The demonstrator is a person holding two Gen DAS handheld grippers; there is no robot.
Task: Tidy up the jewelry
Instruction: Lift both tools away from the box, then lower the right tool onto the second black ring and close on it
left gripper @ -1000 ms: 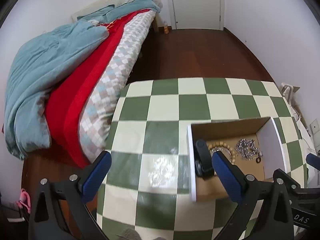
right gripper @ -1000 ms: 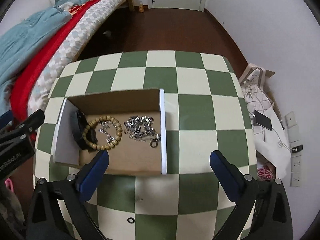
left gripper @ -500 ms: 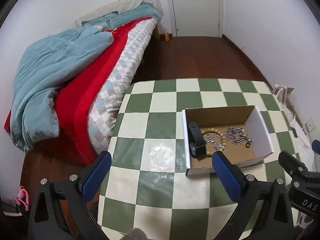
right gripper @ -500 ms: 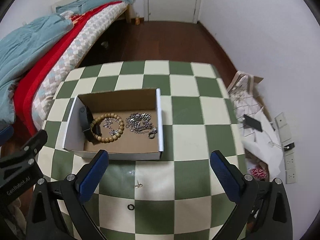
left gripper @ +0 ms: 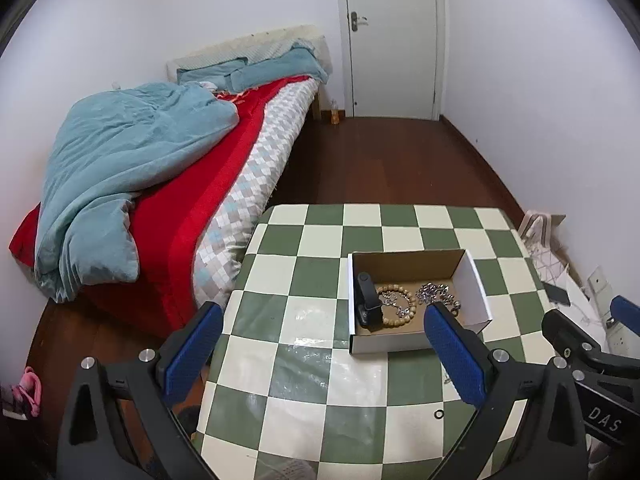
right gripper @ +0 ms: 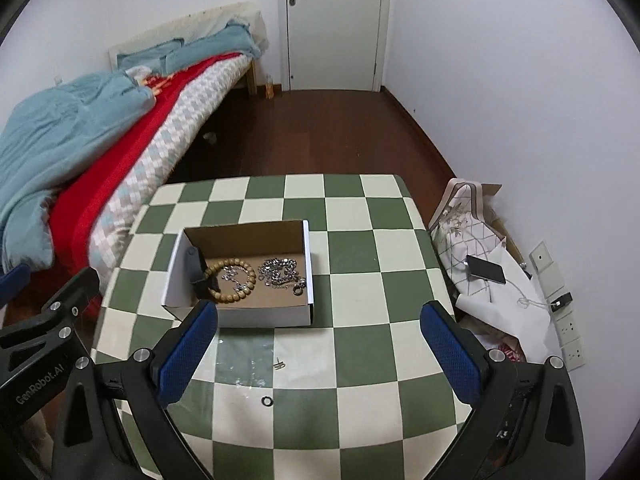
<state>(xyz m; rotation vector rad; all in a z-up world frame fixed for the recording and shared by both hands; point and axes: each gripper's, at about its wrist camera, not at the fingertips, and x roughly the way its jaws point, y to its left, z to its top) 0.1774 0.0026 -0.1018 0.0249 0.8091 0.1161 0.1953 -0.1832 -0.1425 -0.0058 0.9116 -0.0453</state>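
Both tongs, the left gripper (left gripper: 320, 344) and right gripper (right gripper: 320, 340), stand wide and empty, having pulled back and up from the table (right gripper: 356, 248) over the last second. Jewelry sits in the cardboard box (right gripper: 240, 314): beaded bracelet (right gripper: 234, 278), silver chain (right gripper: 280, 274), black watch (right gripper: 194, 266). A small ring (right gripper: 267, 401) and a clasp (right gripper: 280, 365) remain loose nearer, so I judge the task unfinished

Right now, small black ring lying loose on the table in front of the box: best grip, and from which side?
Come straight down with the right gripper, which is open and nearest. The black ring lies flat on the checkered table, with no edge standing up to catch from the side. Pinch across its outer rim, one finger on each side. Nothing crowds it; the small metal piece lies apart.
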